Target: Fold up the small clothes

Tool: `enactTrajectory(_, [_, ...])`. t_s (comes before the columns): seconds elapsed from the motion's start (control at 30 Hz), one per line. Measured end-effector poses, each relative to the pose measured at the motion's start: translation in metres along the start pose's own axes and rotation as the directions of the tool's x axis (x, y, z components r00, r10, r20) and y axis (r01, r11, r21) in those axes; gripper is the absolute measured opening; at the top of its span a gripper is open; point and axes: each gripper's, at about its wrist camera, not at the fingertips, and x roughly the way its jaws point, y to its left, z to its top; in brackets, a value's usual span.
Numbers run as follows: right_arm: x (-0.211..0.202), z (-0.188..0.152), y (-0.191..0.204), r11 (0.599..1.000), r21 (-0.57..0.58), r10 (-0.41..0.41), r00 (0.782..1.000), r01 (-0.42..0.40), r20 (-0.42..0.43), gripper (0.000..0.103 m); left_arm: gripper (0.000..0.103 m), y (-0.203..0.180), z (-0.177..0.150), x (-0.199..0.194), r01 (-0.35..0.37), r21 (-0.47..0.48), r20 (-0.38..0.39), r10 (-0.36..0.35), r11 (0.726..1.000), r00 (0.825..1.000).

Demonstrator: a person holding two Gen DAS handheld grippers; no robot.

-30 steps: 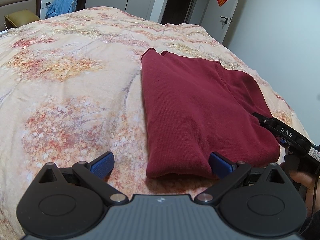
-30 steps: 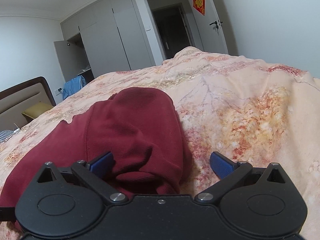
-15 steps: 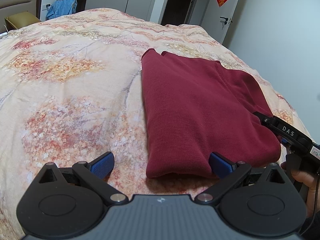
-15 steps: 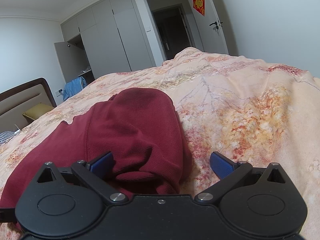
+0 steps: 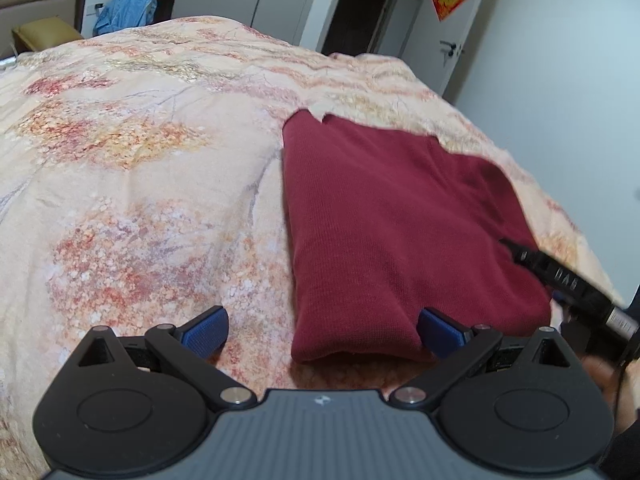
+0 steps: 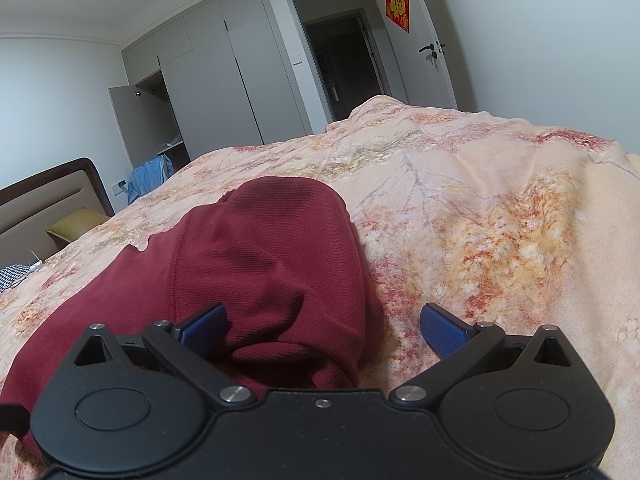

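Observation:
A dark red knit garment (image 5: pixel 392 224) lies folded on the floral bedspread (image 5: pixel 140 184). My left gripper (image 5: pixel 322 330) is open, with its near left corner between the blue pads (image 5: pixel 204 330). My right gripper (image 6: pixel 322 326) is open at the garment's (image 6: pixel 264 264) near right corner, where the cloth bunches between the pads (image 6: pixel 442 328). It also shows in the left wrist view (image 5: pixel 568 284), at the garment's right edge. Neither gripper holds the cloth.
The bed fills both views. A headboard (image 6: pixel 44 196) and yellow pillow (image 6: pixel 76 226) are at the far left. Grey wardrobes (image 6: pixel 224 84), an open doorway (image 6: pixel 344 60) and a blue cloth (image 5: pixel 124 12) stand beyond the bed.
The left gripper has drawn back and tipped up slightly, so the garment sits a little farther away. The right gripper has barely moved. Both stay open.

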Motion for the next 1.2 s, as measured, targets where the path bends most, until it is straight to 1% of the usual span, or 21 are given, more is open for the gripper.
enactTrajectory(0.07, [0.000, 0.000, 0.000, 1.000, 0.000, 0.000, 1.000, 0.000, 0.000, 0.103, 0.103, 0.003, 0.005, -0.003, -0.002, -0.018, 0.011, 0.003, 1.000, 1.000])
enactTrajectory(0.23, [0.000, 0.000, -0.001, 1.000, 0.000, 0.000, 1.000, 0.000, 0.000, 0.103, 0.103, 0.006, 0.017, -0.008, 0.003, -0.024, 0.043, -0.002, 1.000, 0.999])
enactTrajectory(0.3, [0.000, 0.000, -0.001, 1.000, 0.000, 0.000, 1.000, 0.000, 0.000, 0.103, 0.103, 0.008, 0.024, -0.002, 0.021, -0.029, 0.047, -0.020, 0.999, 0.999])
enactTrajectory(0.4, [0.000, 0.000, -0.001, 1.000, 0.001, 0.000, 1.000, 0.000, 0.000, 0.103, 0.103, 0.007, 0.036, 0.013, 0.010, -0.015, 0.062, -0.009, 1.000, 0.998])
enactTrajectory(0.43, [0.000, 0.000, -0.001, 1.000, 0.001, 0.001, 1.000, -0.001, 0.000, 0.103, 0.103, 0.008, 0.039, 0.022, -0.004, -0.009, 0.053, 0.004, 1.000, 0.999])
enactTrajectory(0.47, [0.000, 0.000, -0.001, 1.000, 0.001, 0.001, 1.000, -0.001, 0.000, 0.103, 0.103, 0.008, 0.042, 0.032, -0.029, -0.011, 0.030, 0.029, 1.000, 0.999])
enactTrajectory(0.5, [0.000, 0.000, 0.000, 1.000, 0.001, 0.001, 1.000, -0.001, 0.000, 0.103, 0.103, 0.010, 0.044, 0.040, -0.038, -0.012, 0.010, 0.039, 0.999, 0.999])
enactTrajectory(0.57, [0.000, 0.000, -0.001, 1.000, 0.001, 0.000, 1.000, 0.000, 0.000, 0.103, 0.103, 0.013, 0.045, 0.051, -0.016, -0.007, 0.005, 0.016, 1.000, 1.000])
enactTrajectory(0.63, [0.000, 0.000, -0.001, 1.000, 0.000, 0.000, 1.000, 0.000, 0.000, 0.103, 0.103, 0.012, 0.044, 0.056, -0.015, 0.015, 0.006, 0.015, 1.000, 1.000])
enactTrajectory(0.77, [0.000, 0.000, -0.001, 1.000, 0.001, 0.000, 1.000, 0.000, 0.000, 0.103, 0.103, 0.006, 0.045, 0.061, -0.027, 0.058, 0.000, 0.027, 0.998, 1.000])
enactTrajectory(0.9, [0.000, 0.000, -0.001, 1.000, 0.001, 0.001, 1.000, -0.001, 0.000, 0.103, 0.103, 0.007, 0.049, 0.062, -0.017, 0.063, -0.020, 0.018, 0.998, 1.000])
enactTrajectory(1.2, [0.000, 0.000, -0.001, 1.000, 0.000, 0.000, 1.000, 0.000, 0.000, 0.103, 0.103, 0.010, 0.048, 0.064, 0.001, 0.074, -0.024, 0.001, 0.997, 1.000])
